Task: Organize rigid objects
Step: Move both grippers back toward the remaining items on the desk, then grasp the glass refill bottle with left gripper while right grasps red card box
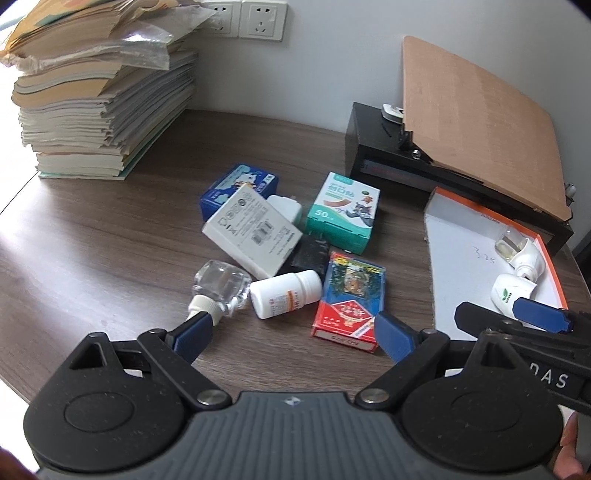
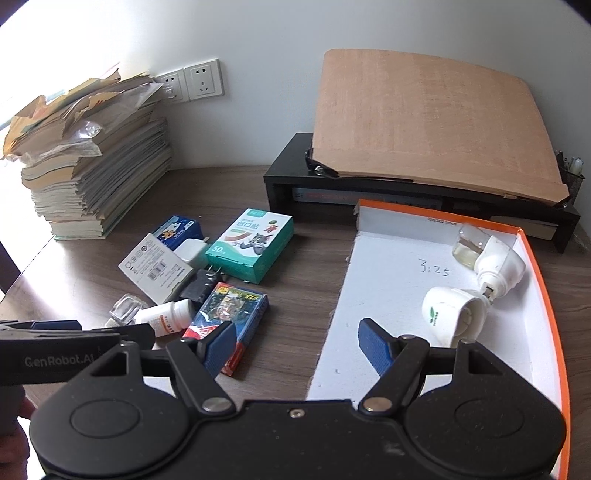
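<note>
A pile of small items lies mid-table: a white pill bottle [image 1: 284, 293], a clear glass bottle [image 1: 218, 288], a red-and-blue card box [image 1: 351, 299], a white box [image 1: 253, 230], a green plaster box [image 1: 343, 214], a blue box [image 1: 238, 186], a black plug [image 1: 310, 253] and a white charger [image 1: 284, 208]. My left gripper [image 1: 293, 332] is open and empty just in front of the pill bottle and card box. My right gripper [image 2: 297, 345] is open and empty over the near edge of the orange-rimmed white tray [image 2: 369, 273]. The tray holds two white plug-in diffusers [image 2: 454, 314] [image 2: 491, 258].
A tall stack of papers and books [image 1: 99, 99] stands at the back left. A black monitor stand [image 2: 288, 184] with a leaning brown board [image 2: 428, 125] is at the back right. Wall sockets [image 1: 243, 18] are behind.
</note>
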{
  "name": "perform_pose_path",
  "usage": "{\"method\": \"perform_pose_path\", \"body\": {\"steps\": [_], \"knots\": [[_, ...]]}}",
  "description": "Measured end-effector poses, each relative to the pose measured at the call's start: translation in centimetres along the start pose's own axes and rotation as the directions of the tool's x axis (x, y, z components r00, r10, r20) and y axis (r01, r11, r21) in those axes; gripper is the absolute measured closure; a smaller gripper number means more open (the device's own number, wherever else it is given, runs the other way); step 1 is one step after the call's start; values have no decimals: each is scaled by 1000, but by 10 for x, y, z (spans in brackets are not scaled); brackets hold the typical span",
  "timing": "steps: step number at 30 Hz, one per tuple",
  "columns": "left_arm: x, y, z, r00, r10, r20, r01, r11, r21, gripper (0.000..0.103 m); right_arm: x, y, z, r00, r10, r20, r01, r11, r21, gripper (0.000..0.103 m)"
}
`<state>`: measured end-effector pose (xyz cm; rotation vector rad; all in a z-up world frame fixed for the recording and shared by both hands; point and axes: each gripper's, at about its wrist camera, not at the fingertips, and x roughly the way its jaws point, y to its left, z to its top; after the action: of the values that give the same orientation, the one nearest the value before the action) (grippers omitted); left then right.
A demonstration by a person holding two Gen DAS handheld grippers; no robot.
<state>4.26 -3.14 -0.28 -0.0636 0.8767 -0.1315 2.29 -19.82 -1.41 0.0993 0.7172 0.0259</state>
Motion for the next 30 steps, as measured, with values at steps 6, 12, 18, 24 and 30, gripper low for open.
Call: {"method": "perform_pose_path", "body": {"steps": [6, 12, 18, 24, 30], "knots": [[11, 32, -3, 998, 55, -26, -57, 997, -51, 6, 6, 8, -1, 1000, 9, -8, -9, 1000, 2, 17], [29, 58, 0, 993, 106, -44, -109, 992, -59, 6, 15, 15, -3, 1000, 8, -25, -8, 1000, 8, 17], [50, 68, 4, 995, 90, -48, -91, 996, -24, 7, 23, 19, -3, 999, -8, -38, 9, 1000, 18, 17], [68, 64, 9, 996, 76, -36, -75, 997, 35, 11, 31, 20, -3, 998, -34, -50, 36, 999, 38, 17], [75, 65, 6, 999, 47, 6, -47, 994, 96, 36, 43, 26, -3, 997, -44, -63, 47, 998, 49, 17]]}}
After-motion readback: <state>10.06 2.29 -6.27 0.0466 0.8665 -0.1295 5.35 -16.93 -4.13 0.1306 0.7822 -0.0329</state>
